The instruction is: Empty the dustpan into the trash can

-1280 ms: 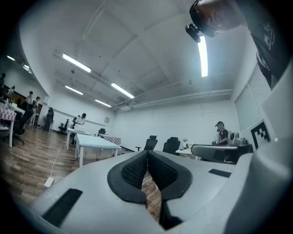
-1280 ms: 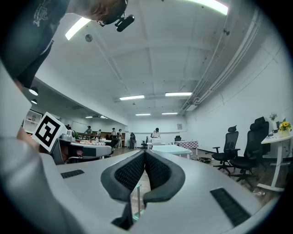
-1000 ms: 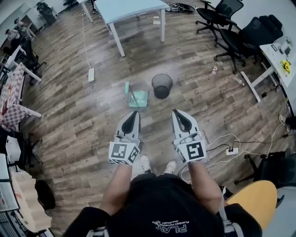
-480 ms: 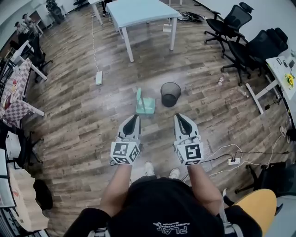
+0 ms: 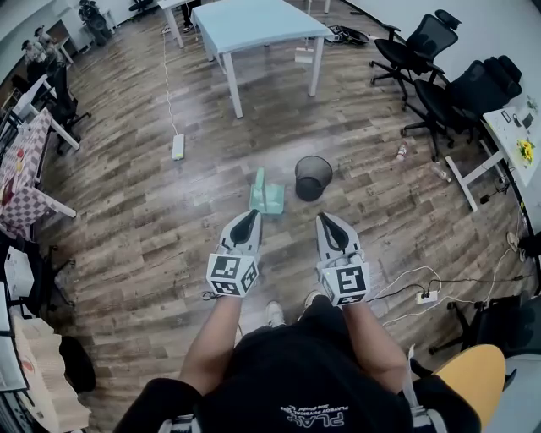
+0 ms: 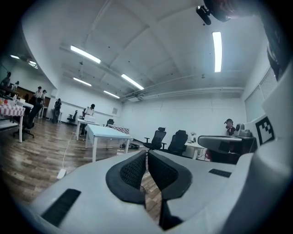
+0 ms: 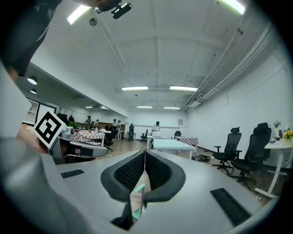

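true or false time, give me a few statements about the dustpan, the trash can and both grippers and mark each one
1. The green dustpan lies on the floor, just left of the trash can in the head view. True.
2. The left gripper holds the dustpan. False: its fingers are together on nothing, and the dustpan lies ahead of it.
3. The right gripper has its fingers wide apart. False: they are closed and empty.
4. The trash can stands upright. True.
5. The trash can sits under the light blue table. False: it stands on open floor, well clear of the table.
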The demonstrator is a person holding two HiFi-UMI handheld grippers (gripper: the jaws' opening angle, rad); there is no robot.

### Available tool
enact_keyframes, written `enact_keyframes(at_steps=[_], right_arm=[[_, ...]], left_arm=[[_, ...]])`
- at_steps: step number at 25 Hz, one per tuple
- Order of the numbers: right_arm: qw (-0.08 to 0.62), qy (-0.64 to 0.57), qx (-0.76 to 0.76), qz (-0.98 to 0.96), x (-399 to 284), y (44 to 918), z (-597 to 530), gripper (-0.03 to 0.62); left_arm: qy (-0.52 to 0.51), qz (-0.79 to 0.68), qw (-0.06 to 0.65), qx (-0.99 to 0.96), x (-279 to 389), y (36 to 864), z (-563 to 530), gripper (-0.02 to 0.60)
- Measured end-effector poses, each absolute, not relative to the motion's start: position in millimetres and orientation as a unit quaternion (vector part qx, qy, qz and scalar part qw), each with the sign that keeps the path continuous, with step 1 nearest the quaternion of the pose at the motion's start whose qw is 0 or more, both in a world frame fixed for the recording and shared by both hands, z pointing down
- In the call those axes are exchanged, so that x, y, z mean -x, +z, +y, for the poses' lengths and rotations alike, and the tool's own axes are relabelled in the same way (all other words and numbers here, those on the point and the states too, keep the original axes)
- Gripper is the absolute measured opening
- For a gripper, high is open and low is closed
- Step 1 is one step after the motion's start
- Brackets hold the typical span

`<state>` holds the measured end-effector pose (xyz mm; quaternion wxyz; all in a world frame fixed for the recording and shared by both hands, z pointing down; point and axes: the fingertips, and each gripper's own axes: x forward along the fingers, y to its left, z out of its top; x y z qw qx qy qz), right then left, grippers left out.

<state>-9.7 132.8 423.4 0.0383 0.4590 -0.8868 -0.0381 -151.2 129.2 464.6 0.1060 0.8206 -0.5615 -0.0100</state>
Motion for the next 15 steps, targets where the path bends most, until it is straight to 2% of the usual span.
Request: enact_keyframes(at_steps=[15], right_arm=[[0.022, -0.025, -0.44, -0.897, -2, 443, 24, 0.025]], left_arm=[[0.025, -0.572, 0.124, -0.811, 134, 489, 26, 0.025]])
